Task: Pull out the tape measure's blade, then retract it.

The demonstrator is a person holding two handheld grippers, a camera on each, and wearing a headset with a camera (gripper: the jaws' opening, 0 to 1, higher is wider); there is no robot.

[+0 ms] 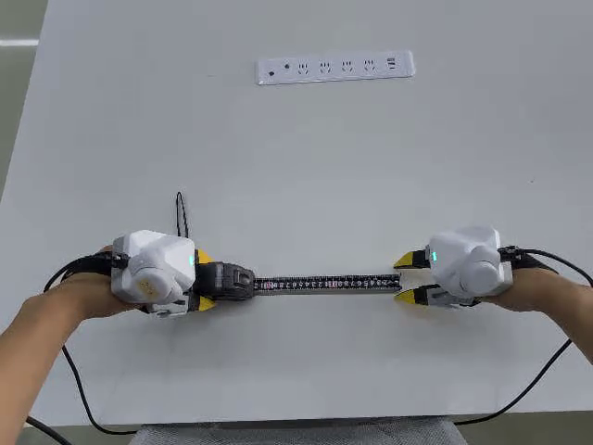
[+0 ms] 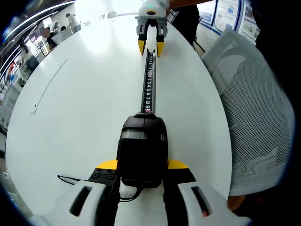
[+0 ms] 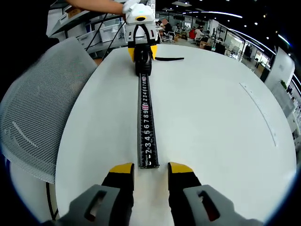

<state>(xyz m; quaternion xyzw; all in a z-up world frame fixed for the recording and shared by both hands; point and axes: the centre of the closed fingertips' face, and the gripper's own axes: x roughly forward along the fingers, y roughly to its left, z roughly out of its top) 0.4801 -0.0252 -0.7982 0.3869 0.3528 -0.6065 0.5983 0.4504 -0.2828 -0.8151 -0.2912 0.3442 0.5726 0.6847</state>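
Retraction looked to be the step in hand: the black numbered blade (image 1: 324,282) lay stretched flat along the white table (image 1: 306,148) out of the black plastic tape measure case (image 1: 227,281). The left tongs (image 1: 203,279) were clamped on that case, one yellow tip on each side. The right tongs (image 3: 152,168) stood apart, the blade's end just ahead of them and apparently untouched. The next move, I judged, called for letting the blade run back with the case held steady
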